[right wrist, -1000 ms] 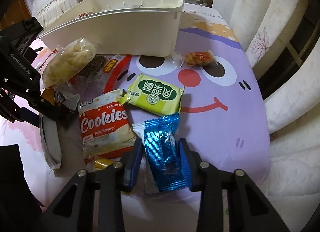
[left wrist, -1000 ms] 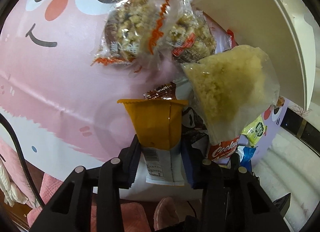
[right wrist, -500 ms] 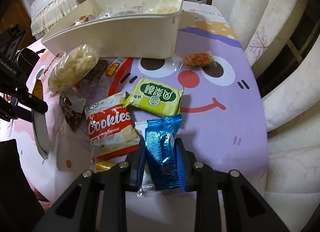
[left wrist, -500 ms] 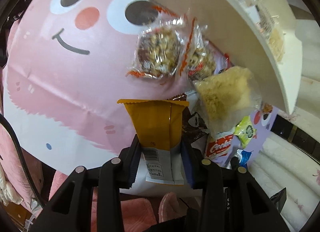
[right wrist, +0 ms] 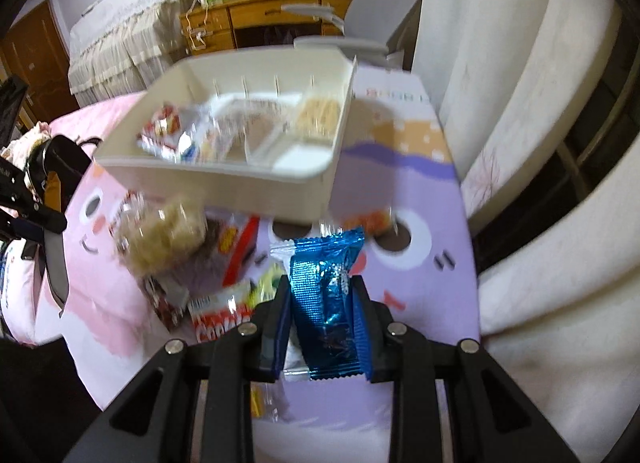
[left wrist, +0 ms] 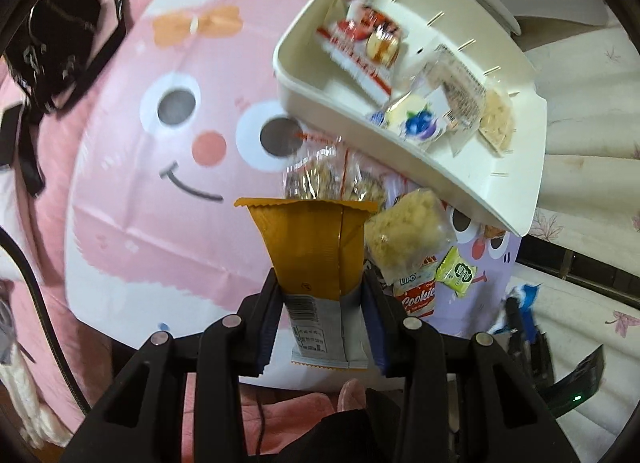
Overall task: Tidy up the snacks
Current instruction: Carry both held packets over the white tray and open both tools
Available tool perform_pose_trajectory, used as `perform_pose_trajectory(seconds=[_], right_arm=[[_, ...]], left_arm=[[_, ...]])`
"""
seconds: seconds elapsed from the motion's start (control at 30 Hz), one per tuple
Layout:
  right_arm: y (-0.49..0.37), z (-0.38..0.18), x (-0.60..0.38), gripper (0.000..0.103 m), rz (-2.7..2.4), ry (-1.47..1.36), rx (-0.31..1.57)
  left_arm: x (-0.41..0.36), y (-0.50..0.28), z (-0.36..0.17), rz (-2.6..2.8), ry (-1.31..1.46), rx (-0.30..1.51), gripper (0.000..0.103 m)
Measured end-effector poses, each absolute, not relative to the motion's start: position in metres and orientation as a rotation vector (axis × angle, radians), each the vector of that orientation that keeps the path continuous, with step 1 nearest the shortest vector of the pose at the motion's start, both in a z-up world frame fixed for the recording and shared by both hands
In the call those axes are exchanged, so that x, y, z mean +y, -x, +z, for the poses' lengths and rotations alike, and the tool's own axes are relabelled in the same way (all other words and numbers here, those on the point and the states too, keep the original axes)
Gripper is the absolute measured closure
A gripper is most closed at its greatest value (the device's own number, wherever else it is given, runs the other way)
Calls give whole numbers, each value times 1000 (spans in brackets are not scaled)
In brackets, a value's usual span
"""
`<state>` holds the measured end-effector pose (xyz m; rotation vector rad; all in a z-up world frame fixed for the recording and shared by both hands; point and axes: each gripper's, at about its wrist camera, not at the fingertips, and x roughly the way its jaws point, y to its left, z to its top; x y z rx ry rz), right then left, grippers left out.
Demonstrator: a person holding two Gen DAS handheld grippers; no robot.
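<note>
The left gripper is clamped on an orange-and-grey snack packet, gripped near its lower end so most of the packet stands free above the pads. The right gripper holds a blue foil packet pinched across its width, with a strip of clear wrapper edge poking out on the left.

Slick foil under a narrow pinch is the main risk: either packet could slide out or swing if the hand turns sharply, and the long free end of the orange one could catch on the near wall of the white bin on the way in. The bin's slotted far wall and the snacks already inside leave room mostly in its near half; a careless drop could land on the strawberry packet or the blueberry one rather than beside them.

Below, loose snacks crowd the cartoon-printed surface just in front of the bin: a clear bag of pale crumbly snack, a Cookies pack and a green packet. A low pass could sweep them toward the edge. Open room lies over the pink face to the left; a black bag sits at the far left, well apart. The two grippers are near each other, so both heading for the bin together risks a knock.
</note>
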<state>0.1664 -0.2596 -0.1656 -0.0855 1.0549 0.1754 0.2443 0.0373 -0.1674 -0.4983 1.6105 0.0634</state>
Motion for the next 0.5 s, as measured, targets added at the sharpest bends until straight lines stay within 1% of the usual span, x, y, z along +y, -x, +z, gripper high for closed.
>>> perform_pose_trajectory(seconds=[0.17,0.5], right_arm=[[-187,-140,-259,75,200,74,984],[-234,-111,-245,75,268,32,930]], left_arm=[[28,-269,-149,43,428,1582,66],[14,-326,-122,30,259,1539,66]])
